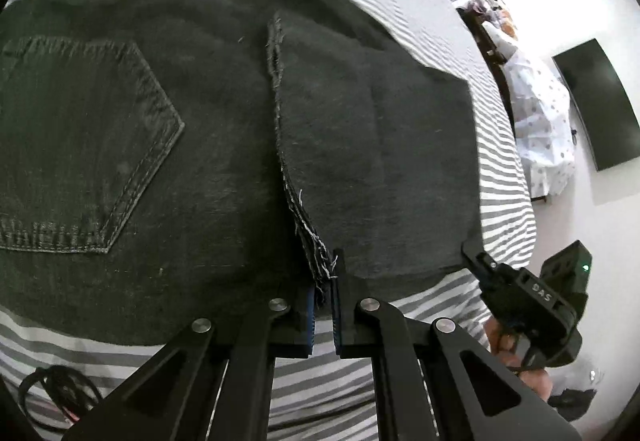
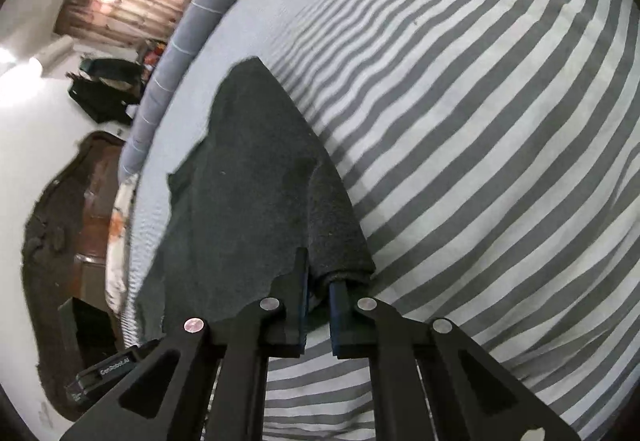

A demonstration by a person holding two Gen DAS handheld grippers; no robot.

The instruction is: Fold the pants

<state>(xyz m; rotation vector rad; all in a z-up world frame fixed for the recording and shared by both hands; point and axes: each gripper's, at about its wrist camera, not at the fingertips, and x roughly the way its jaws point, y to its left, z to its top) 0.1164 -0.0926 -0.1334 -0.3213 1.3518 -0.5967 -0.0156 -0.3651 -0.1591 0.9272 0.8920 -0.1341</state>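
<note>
Pinching the frayed hem of the dark pants point(image 1: 224, 121), the left gripper point(image 1: 324, 281) has its two fingers pressed nearly together on the cloth edge, loose white threads sticking out just above the pads. The right gripper point(image 2: 319, 283) likewise clamps a rolled fold of the same pants point(image 2: 256, 181), jaws close together with fabric between them. In the left wrist view the right gripper point(image 1: 480, 261) bites the near right corner of the folded leg panel.

Landmark: striped bedsheet point(image 2: 480, 121). The pants lie flat on the bedsheet, back pocket point(image 1: 84, 145) facing up at the left of the hem, one leg folded over the seat. A coiled black cable point(image 1: 56, 397) rests on the bedsheet near its front edge, apart from the pants. A grey pillow point(image 2: 208, 13) lies along the bedsheet's far edge. A dark screen point(image 1: 600, 101) hangs on the wall beyond the bedsheet's right side.

Pants: black denim, contrast stitching, raw hem. Bedsheet: grey-white stripes, slightly rippled.
</note>
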